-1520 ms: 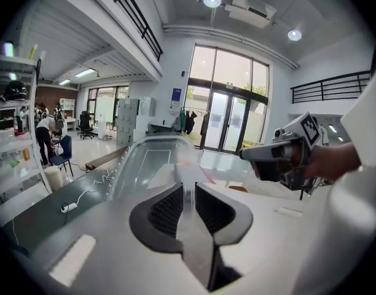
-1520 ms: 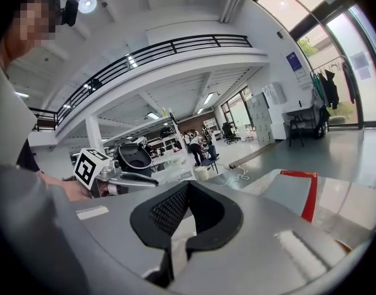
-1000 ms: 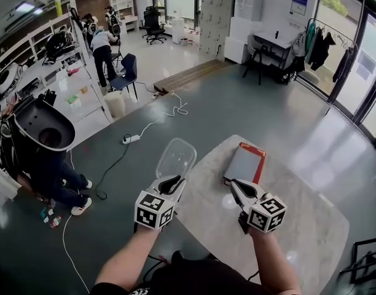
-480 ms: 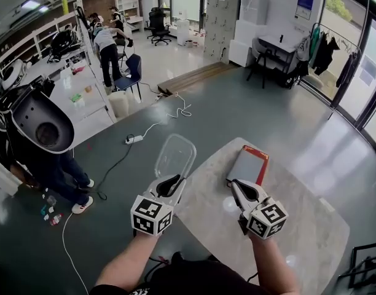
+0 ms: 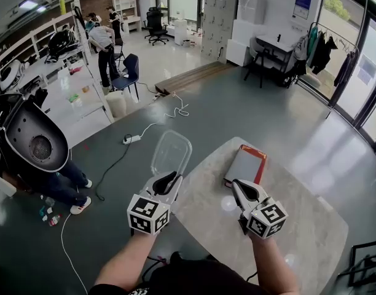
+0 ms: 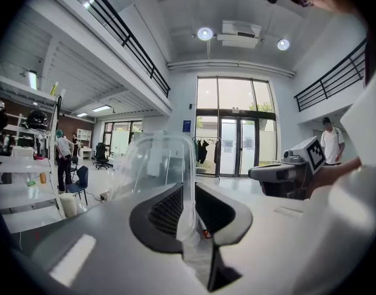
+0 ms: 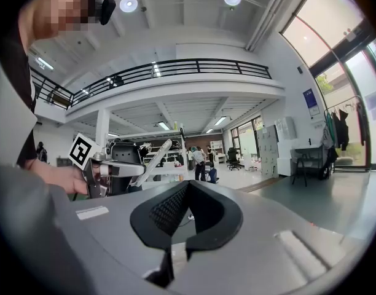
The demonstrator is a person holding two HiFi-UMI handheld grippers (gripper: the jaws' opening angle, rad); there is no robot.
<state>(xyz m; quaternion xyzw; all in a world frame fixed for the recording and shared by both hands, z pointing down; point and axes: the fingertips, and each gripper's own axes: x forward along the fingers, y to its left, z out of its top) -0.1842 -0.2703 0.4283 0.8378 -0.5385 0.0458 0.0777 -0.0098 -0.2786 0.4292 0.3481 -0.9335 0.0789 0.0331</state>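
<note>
My left gripper [image 5: 165, 180] is shut on the near edge of a clear plastic container [image 5: 171, 153], held out over the floor just left of the marble table [image 5: 298, 232]. In the left gripper view the container [image 6: 156, 165] stands up between the jaws of that gripper [image 6: 188, 225]. My right gripper [image 5: 240, 188] hovers above the table with its jaws together and nothing between them; the right gripper view [image 7: 176, 246] shows the same. A flat grey tray with a red rim [image 5: 244, 164] lies on the table beyond it.
A cable and power strip [image 5: 131, 139] trail across the dark floor. Shelves, a blue chair [image 5: 129, 66] and several people stand at the far left. A large white-and-black shell [image 5: 31, 141] hangs at the left edge. Glass doors are at the right.
The left gripper has lifted and tipped up with the container, drifting slightly left. The right gripper has tilted up too, so the red-rimmed tray has left its view.
</note>
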